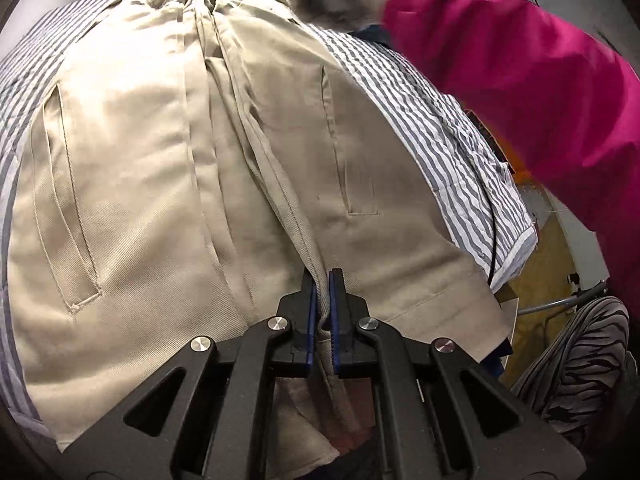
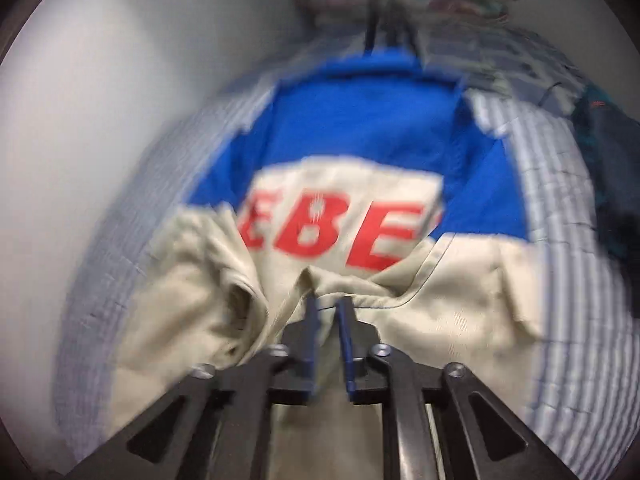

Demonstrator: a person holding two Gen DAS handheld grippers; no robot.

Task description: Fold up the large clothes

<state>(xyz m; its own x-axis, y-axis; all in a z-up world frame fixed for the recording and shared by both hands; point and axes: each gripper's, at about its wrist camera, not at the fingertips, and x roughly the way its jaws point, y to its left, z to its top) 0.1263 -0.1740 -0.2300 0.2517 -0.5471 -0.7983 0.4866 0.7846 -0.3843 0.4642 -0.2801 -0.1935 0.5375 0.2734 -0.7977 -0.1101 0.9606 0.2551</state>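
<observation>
A beige jacket point(image 1: 140, 140) with two slit pockets lies spread on a grey-and-white striped bed cover point(image 1: 420, 120). My left gripper point(image 1: 323, 280) is shut on its near centre seam, with cloth pinched between the blue pads. In the blurred right wrist view the jacket's beige part point(image 2: 460, 292) meets a blue upper part point(image 2: 360, 120) with red letters point(image 2: 320, 236). My right gripper point(image 2: 329, 306) stands over a bunched beige fold. Its jaws are slightly apart, cloth shows in the gap, and the pads do not press on it. A pink sleeve point(image 1: 520, 80) reaches to the jacket's far end.
The striped cover point(image 2: 560, 200) runs to a white wall point(image 2: 80, 120) on the left. Dark clothes point(image 2: 608, 160) lie at the right, with more blurred ones point(image 2: 460, 0) at the back. Past the bed's right edge show a brown floor point(image 1: 548, 264) and zebra-patterned cloth point(image 1: 580, 360).
</observation>
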